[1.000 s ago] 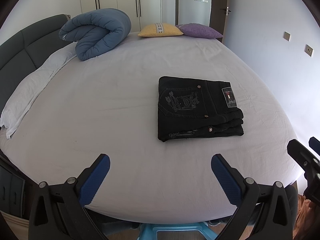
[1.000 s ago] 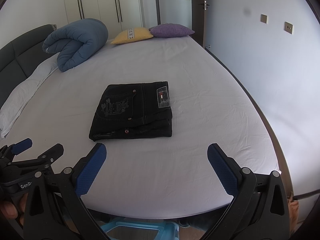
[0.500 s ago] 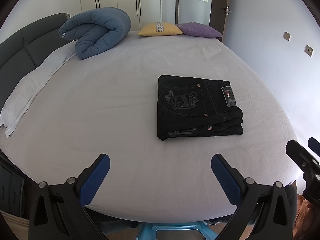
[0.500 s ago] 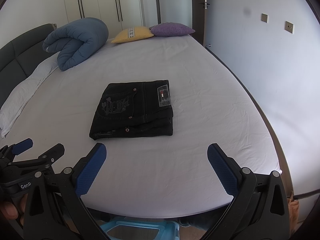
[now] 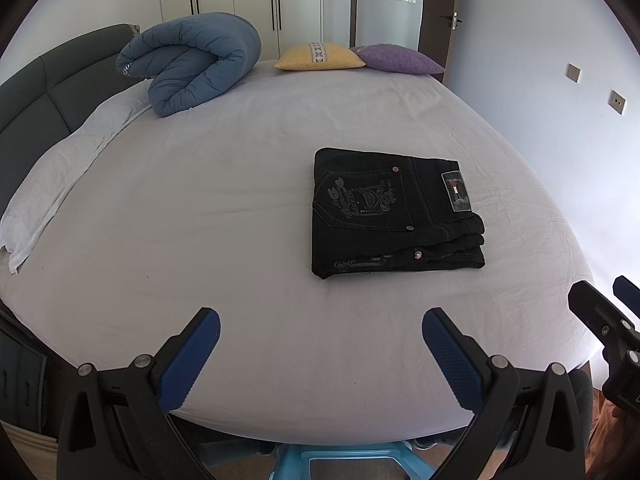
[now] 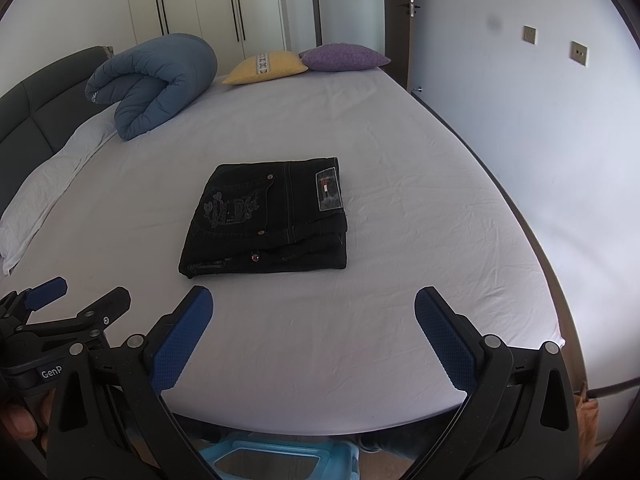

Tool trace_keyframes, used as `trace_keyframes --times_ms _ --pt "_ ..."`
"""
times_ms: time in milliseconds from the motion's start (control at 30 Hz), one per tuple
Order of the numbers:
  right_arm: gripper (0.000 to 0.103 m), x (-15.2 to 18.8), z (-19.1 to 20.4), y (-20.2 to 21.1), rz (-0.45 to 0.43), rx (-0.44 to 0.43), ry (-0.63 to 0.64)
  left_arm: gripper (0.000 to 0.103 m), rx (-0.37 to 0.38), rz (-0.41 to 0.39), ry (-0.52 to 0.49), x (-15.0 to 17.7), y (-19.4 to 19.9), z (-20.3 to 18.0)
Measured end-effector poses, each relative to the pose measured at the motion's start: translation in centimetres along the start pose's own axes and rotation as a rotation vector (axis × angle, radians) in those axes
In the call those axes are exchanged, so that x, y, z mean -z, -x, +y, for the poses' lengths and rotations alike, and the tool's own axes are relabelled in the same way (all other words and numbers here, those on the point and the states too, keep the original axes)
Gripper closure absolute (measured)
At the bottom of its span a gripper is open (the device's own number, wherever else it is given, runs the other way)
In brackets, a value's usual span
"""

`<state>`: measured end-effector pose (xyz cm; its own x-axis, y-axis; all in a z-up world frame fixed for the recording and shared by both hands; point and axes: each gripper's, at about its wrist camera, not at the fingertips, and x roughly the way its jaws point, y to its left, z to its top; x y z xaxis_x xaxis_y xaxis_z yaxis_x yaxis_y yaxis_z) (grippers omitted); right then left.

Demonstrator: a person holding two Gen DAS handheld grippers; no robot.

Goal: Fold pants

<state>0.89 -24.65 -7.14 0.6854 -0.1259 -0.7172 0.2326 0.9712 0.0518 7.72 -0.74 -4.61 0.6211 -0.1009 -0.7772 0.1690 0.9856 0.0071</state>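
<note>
Black denim: the pants (image 5: 394, 212) lie folded into a compact rectangular stack on the pale sheet of the bed (image 5: 224, 216), somewhat toward the wall side of the mattress. The stack's long axis runs across the bed, roughly parallel to the near edge. The waistband end with its brand patch (image 5: 456, 191) points toward the wall; the embroidered back pocket (image 5: 356, 200) faces up, and the layered folded edges face the near edge.

The left gripper (image 5: 320, 344) is held over the near edge of the mattress, its blue-padded jaws spread wide, holding nothing and touching nothing. The right gripper (image 6: 314, 324) is alongside it, likewise spread wide and empty, clear of the sheet. Both are well short of the pants.

At the far side, a rolled blue duvet (image 5: 192, 60) rests by the dark headboard (image 5: 36, 92), with a yellow cushion (image 5: 318, 57) and a purple cushion (image 5: 398, 60) touching each other.
</note>
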Motion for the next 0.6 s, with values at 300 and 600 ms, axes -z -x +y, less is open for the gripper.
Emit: trace_keyframes --times_ms 300,600 --pt "0.0 0.37 0.08 -0.1 0.002 -0.002 0.0 0.0 0.005 0.002 0.001 0.07 -0.13 -0.14" --pt "0.0 0.21 -0.06 -0.09 0.003 -0.002 -0.001 0.0 0.005 0.007 0.002 0.1 -0.17 -0.16"
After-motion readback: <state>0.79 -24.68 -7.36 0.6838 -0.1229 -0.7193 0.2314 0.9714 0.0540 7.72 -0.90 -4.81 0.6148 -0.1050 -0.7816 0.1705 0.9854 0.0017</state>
